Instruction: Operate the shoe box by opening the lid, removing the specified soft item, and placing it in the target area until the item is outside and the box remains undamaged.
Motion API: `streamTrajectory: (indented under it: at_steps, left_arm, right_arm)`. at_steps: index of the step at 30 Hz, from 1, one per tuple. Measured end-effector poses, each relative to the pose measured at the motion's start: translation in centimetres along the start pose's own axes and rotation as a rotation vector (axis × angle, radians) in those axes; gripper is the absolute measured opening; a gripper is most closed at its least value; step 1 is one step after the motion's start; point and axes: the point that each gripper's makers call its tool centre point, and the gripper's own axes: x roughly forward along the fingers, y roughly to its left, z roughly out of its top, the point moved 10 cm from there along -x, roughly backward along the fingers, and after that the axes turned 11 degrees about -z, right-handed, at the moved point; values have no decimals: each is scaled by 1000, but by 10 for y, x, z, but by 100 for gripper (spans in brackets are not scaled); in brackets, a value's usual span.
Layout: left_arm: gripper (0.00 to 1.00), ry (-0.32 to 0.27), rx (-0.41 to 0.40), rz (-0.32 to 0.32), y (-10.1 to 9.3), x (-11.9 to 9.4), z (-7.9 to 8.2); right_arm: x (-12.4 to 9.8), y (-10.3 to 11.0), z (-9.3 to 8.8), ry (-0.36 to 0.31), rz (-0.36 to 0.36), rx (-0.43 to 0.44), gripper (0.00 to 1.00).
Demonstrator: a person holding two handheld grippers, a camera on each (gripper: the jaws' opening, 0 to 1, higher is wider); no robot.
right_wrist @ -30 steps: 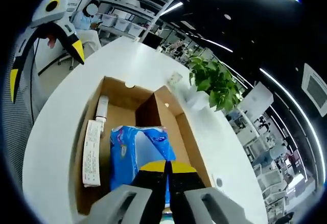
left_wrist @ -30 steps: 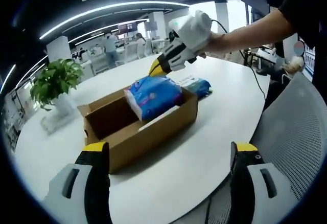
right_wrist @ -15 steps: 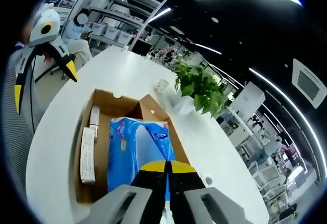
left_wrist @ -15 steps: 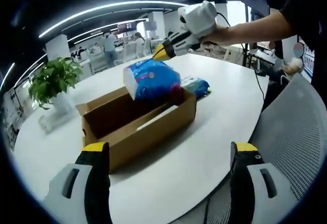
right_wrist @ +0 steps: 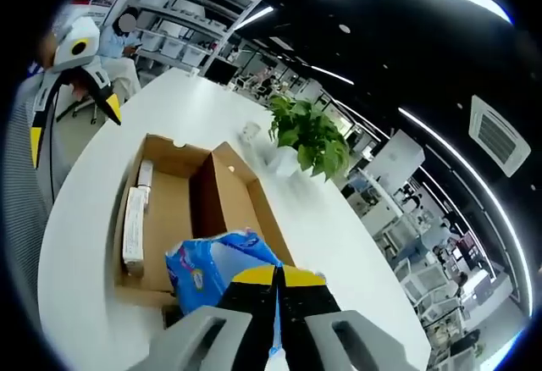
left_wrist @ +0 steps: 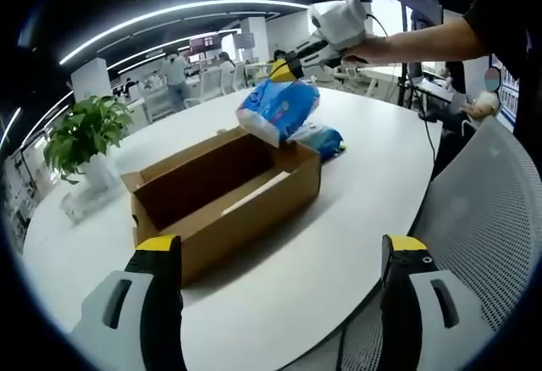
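Observation:
The open cardboard shoe box [left_wrist: 222, 195] lies on the white table [left_wrist: 339, 252]. A soft blue pack [left_wrist: 278, 107] hangs in the air above the box's far right end, with my right gripper [left_wrist: 284, 70] shut on its top. In the right gripper view the pack [right_wrist: 212, 265] dangles from the closed jaws [right_wrist: 277, 276] over the near end of the box [right_wrist: 174, 218]. My left gripper [left_wrist: 281, 244] stands open in front of the box with nothing between its fingers, and appears as the left gripper [right_wrist: 74, 125] beyond the table's edge.
A second blue pack [left_wrist: 323, 141] lies on the table behind the box. A long white item [right_wrist: 134, 218] lies inside the box. A potted plant [left_wrist: 85, 134] stands at the table's far left. A grey mesh chair [left_wrist: 500, 210] is at the right.
My right gripper has lifted the blue pack up out of the box and carried it toward the box's far right end. The left gripper has stayed open and still.

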Motion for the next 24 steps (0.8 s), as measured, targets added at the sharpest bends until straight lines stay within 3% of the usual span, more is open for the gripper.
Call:
streamTrajectory:
  at_steps: [24]
  left_arm:
    - [96, 24, 6, -12, -1, 1, -1]
  right_arm:
    - [-70, -31, -60, 117, -129, 20, 0]
